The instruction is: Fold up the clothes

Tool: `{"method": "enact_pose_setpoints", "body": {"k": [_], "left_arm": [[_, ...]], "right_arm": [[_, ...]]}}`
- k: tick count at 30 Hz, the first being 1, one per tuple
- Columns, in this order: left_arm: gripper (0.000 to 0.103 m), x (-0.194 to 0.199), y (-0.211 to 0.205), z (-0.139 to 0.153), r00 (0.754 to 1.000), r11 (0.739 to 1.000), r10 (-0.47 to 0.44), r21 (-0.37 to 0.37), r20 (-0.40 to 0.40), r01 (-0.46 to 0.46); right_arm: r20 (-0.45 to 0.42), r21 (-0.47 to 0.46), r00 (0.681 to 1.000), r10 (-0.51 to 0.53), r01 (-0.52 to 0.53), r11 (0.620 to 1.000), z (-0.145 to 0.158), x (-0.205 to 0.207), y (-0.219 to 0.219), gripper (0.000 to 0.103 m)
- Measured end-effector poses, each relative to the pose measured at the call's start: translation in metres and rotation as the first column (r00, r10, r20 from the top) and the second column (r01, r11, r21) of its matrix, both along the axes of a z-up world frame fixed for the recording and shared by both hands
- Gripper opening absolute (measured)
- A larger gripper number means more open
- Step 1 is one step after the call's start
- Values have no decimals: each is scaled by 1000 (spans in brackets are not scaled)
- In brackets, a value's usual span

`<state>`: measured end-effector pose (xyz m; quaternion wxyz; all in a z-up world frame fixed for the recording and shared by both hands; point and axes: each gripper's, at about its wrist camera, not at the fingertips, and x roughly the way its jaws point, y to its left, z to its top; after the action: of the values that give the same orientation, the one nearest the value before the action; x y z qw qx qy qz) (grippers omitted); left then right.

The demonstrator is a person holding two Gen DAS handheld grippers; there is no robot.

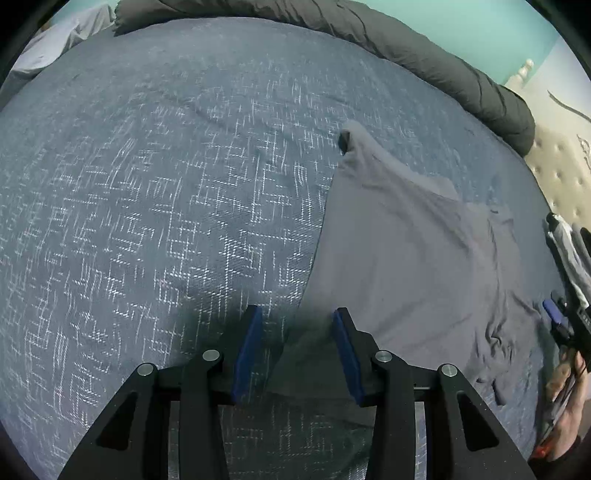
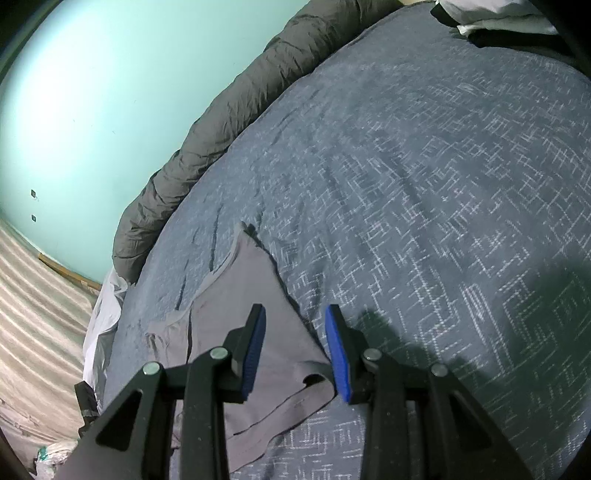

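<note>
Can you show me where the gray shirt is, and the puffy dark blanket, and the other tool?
gray shirt (image 1: pixel 406 258), left wrist view, its flat middle.
dark blanket (image 2: pixel 207 147), right wrist view, its rolled bulk.
right tool (image 1: pixel 554 314), left wrist view, its blue pad.

Patterned blue bed (image 1: pixel 147 221) with grey garment (image 1: pixel 406 258), rolled dark duvet (image 1: pixel 424 59).

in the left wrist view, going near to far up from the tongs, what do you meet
left tongs, open over the near edge of the grey garment → patterned blue bedspread → dark rolled duvet along the far edge → teal wall
</note>
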<state>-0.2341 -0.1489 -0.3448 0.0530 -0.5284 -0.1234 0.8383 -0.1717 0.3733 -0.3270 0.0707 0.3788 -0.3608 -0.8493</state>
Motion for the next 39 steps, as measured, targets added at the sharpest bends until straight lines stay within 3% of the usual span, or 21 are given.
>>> {"method": "enact_pose_setpoints", "body": {"k": [2,4,6,10,15,17,21,23,26,30,32,36,39], "left_arm": [[32,0,-1,0,1000,1000,3,-4,-1,-3],[9,0,-2,3,1000,1000,-7,-25,-7,7],[0,1,-4,6,1000,998,-20,-61,-17,19],[0,10,-9,7,1000,998,-9,-64,-15,9],[0,24,-24,8,1000,999,27,36,-6,-27],[0,30,-24,10,1000,999,31,31,-1,-30],[19,40,-32,8,999,998,39,51,17,-40],[19,46,-38,6,998,996,46,76,29,-48],[19,51,-44,-1,997,990,55,124,45,-61],[17,57,-42,-6,998,991,44,124,53,-50],[2,61,-40,-6,998,993,45,109,49,-50],[2,67,-42,-1,998,995,63,74,30,-65],[2,74,-51,4,995,992,98,77,13,-99]], "right_arm": [[0,2,1000,3,-3,1000,0,0,-1,33],[2,2,1000,4,-4,1000,0,-1,-1,33],[3,0,1000,2,-2,1000,0,-1,0,33],[3,-2,1000,5,-5,1000,-1,-1,-1,33],[6,-5,1000,7,-7,1000,-1,-2,0,33],[8,-8,1000,8,-8,1000,-1,-2,1,33],[21,-7,1000,20,-20,1000,-3,-1,-1,33],[30,-9,999,29,-29,1000,-5,-2,-3,39],[47,-5,998,30,-30,1000,-7,-1,-4,51],[70,10,997,35,-36,999,-10,-1,-6,51],[79,22,996,46,-48,999,-10,0,-9,51],[90,25,994,54,-56,998,-10,1,-13,50],[88,28,995,56,-58,998,-8,2,-13,42]]}}
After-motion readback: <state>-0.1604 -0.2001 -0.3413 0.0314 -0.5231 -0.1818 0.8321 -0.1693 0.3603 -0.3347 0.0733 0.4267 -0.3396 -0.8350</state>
